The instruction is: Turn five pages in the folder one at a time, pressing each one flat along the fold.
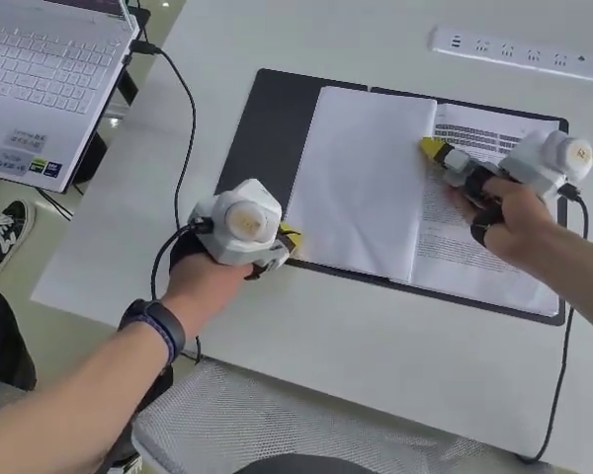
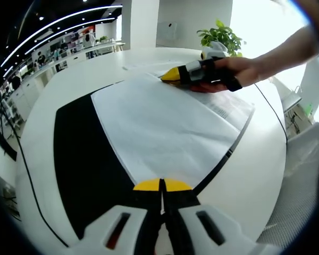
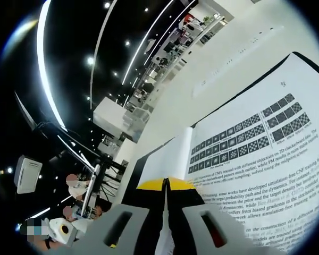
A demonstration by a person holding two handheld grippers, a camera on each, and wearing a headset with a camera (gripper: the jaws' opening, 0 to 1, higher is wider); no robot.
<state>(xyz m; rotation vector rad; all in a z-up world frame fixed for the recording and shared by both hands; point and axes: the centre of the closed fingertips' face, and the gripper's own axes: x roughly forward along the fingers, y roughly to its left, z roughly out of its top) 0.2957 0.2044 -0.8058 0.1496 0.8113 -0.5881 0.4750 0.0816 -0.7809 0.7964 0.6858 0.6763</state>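
Pressing our right gripper (image 1: 432, 149), jaws together, at the fold (image 1: 422, 212) to flatten the turned page (image 1: 361, 178); our left gripper (image 1: 288, 238), likewise closed, apparently steadies the folder (image 1: 262, 133).

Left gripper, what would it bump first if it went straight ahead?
Most likely the blank page: the left gripper, jaws shut, points at its near edge. Whether the tips already touch it is unclear.

Probably an open-plan office: white desk (image 1: 376, 346), laptop (image 1: 49, 79), power strip (image 1: 519, 51), plant (image 2: 220, 37), strip ceiling lights (image 3: 45, 85), long tables (image 2: 85, 52) behind.
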